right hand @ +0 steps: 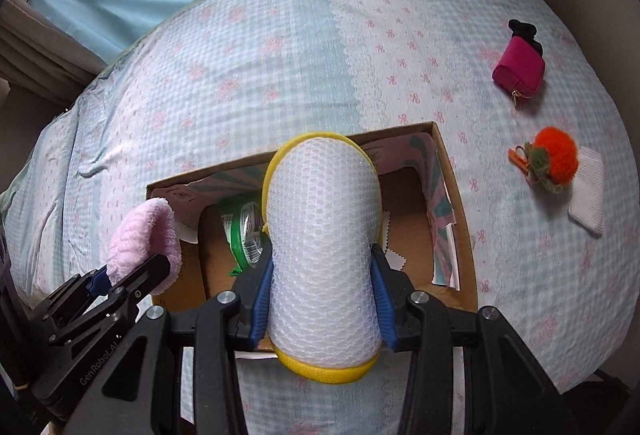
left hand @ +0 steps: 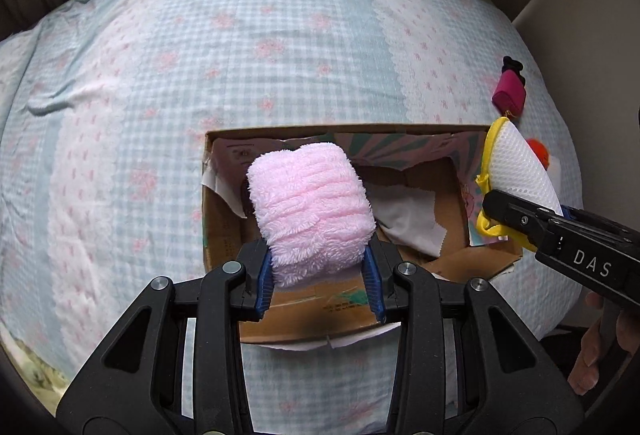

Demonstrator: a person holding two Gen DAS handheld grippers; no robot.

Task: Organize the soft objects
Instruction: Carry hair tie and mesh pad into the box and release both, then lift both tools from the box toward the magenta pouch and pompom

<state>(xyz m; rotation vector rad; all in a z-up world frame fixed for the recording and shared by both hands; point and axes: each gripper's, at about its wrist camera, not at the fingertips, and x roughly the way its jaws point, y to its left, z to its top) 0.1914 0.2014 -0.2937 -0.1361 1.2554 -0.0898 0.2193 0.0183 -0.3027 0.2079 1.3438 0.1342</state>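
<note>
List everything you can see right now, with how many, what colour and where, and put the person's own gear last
Fluffy roll: one, pink, held over the box.
Mesh pouch: one, white with yellow trim, held over the box.
Cardboard box: one, brown, open, on the bedspread.
Green packet: one, inside the box.
Small pouch: one, magenta, on the bedspread.
Pompom: one, orange, beside a white cloth.
White cloth: one, folded.
Bedspread: one, pale blue and pink.
Left gripper: jaws shut on the roll.
Right gripper: jaws shut on the mesh pouch.

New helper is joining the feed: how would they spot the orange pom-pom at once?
On the bed sheet, look right of the cardboard box. The orange pom-pom lies there, partly on a white mesh pad, below the pink pouch. It is the only fuzzy orange ball, with green trim.
</note>
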